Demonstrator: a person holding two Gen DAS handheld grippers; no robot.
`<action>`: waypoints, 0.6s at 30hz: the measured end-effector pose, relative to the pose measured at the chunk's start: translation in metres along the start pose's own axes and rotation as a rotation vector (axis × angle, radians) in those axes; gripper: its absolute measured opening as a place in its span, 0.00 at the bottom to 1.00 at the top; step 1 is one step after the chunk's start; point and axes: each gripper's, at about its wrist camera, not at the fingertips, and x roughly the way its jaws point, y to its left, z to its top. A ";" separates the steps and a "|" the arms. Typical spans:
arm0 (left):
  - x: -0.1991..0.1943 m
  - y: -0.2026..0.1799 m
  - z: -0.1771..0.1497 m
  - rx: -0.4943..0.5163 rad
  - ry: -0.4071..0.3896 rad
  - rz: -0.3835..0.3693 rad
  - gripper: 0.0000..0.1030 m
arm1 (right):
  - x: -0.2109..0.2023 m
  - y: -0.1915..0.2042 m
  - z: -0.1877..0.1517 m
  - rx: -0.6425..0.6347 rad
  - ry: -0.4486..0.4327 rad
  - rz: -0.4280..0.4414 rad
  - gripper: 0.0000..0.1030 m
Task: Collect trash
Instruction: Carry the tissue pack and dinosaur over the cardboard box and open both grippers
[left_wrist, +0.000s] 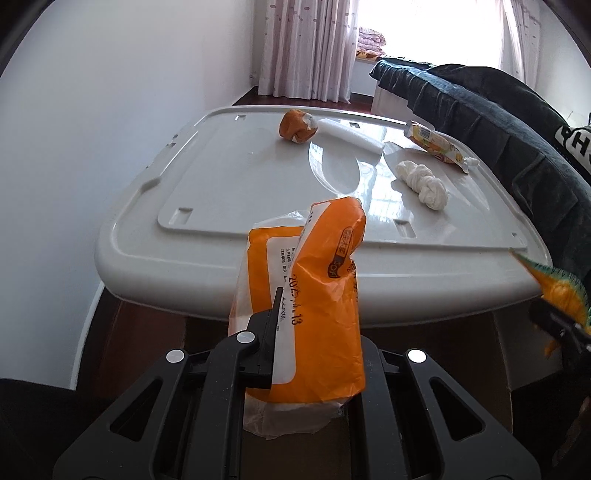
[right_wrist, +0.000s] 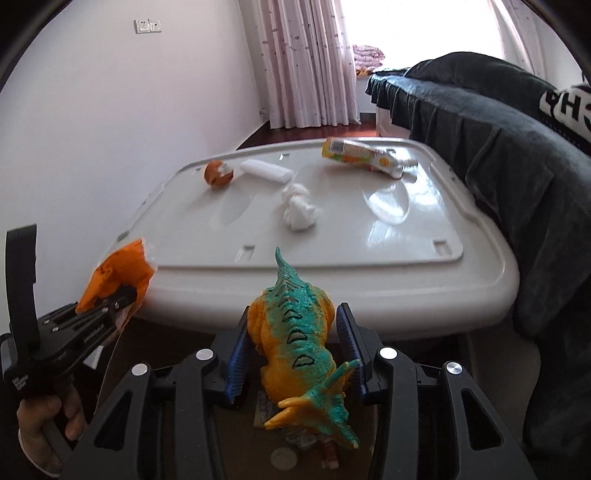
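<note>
Orange-teal toy dinosaur (right_wrist: 295, 332) (right view)

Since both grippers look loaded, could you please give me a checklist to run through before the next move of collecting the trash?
1. Left gripper grips the orange plastic bag: ok, shut on it.
2. Right gripper holds the toy dinosaur between its blue fingers: ok, pads against its flanks.
3. Held item on the right is trash: not ok, it looks like a toy.
4. Trash left on the white lid: not ok; the orange ball, foam roll, twisted tissue and yellow wrapper remain.
5. Bag mouth open to receive items: cannot tell.
6. Bin in view: cannot tell.
</note>
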 end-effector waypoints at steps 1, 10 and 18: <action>-0.006 0.001 -0.008 0.000 0.014 -0.018 0.10 | -0.001 -0.001 -0.010 0.026 0.017 0.005 0.43; -0.023 -0.011 -0.079 0.079 0.199 -0.045 0.11 | 0.003 0.011 -0.063 0.079 0.155 -0.006 0.43; 0.008 -0.013 -0.093 0.098 0.292 -0.014 0.11 | 0.017 0.022 -0.072 0.000 0.202 -0.062 0.43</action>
